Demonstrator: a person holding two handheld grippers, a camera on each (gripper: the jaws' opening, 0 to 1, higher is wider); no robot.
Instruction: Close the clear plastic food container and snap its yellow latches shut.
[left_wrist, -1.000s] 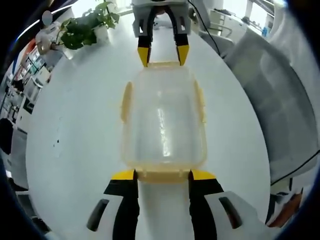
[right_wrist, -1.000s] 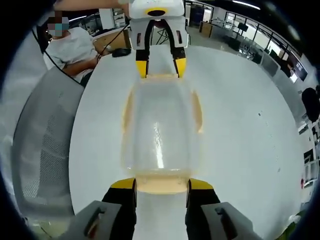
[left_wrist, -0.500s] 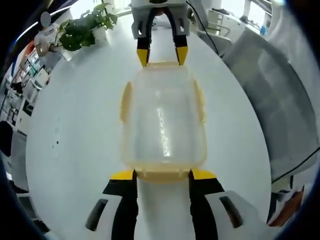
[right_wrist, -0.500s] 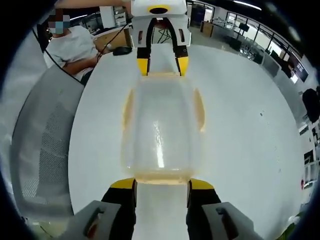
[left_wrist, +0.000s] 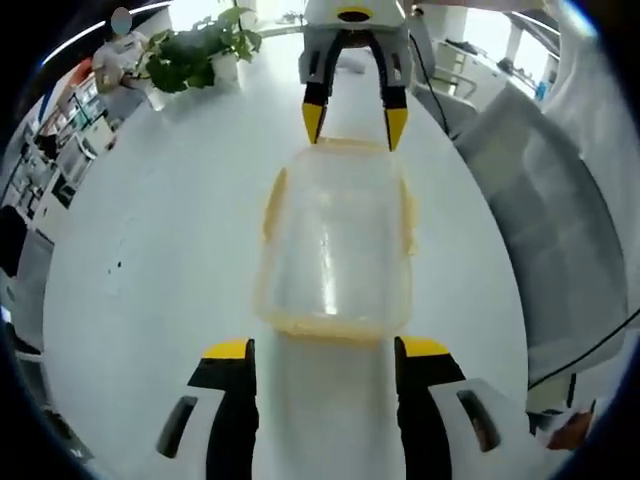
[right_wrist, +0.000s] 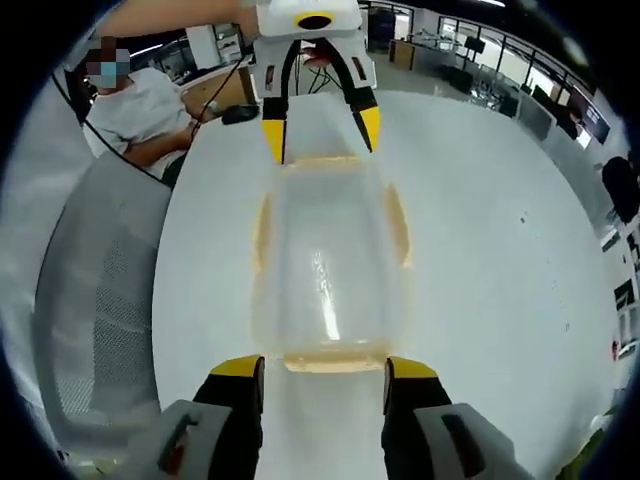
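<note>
**Container closed; end latches under the grippers**

In the left gripper view, the left gripper (left_wrist: 325, 349) stands at the near short end of the clear plastic food container (left_wrist: 336, 240), with its yellow-tipped fingers (left_wrist: 229, 350) spread wide, one on each side of the near end latch (left_wrist: 330, 325). The fingers hold nothing. The container rests flat on the white desk (left_wrist: 150, 280), close to the middle of it, with the lid seated on the base.

The two side latches (left_wrist: 274, 205) lie close against the long walls and appear folded down. The far end latch (left_wrist: 350, 145) sits between the fingers of the right gripper (left_wrist: 355, 120), which reaches in from the opposite side. Those fingers are also spread apart and grasp nothing.

The right gripper view shows the same layout from the other end: right gripper (right_wrist: 325, 368) near, container (right_wrist: 328, 265) in the middle, left gripper (right_wrist: 320, 128) beyond.

Judgement: lid closure is done. Whether the two end latches are fully snapped cannot be told; pressing them home is probably the remaining step.

A potted plant (left_wrist: 195, 55) stands at the far desk edge.
</note>
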